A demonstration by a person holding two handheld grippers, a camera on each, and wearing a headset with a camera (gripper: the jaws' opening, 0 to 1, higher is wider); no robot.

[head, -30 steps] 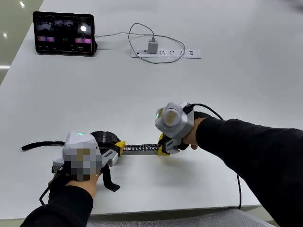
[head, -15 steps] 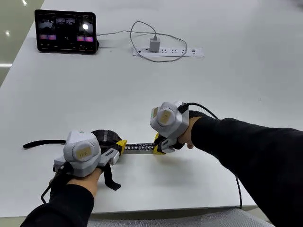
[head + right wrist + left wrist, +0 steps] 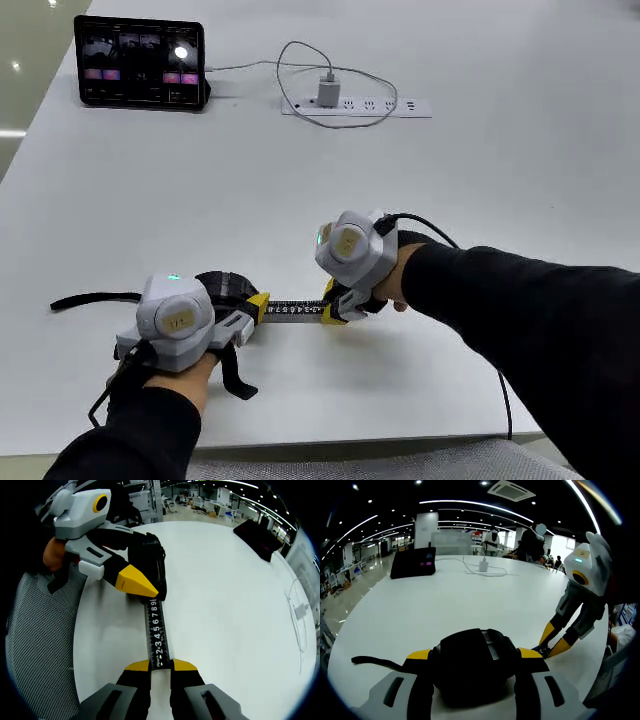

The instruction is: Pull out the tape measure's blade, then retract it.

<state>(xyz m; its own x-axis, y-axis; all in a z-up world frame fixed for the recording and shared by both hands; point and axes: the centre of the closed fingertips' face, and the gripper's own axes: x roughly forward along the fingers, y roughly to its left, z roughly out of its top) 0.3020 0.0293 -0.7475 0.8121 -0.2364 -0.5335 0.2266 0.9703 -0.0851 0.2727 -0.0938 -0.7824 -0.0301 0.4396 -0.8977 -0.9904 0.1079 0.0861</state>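
White tabletop stretches away from me, with a tablet and power strip at the far edge. Near me on the left, my left gripper clamps the black tape measure by its case, flat on the table. My right gripper pinches the tip of the blade. Over the last second the right gripper has moved left toward the case, so less blade shows between them. I judge the pull-out done and the retraction under way, with a short stretch left to feed back.
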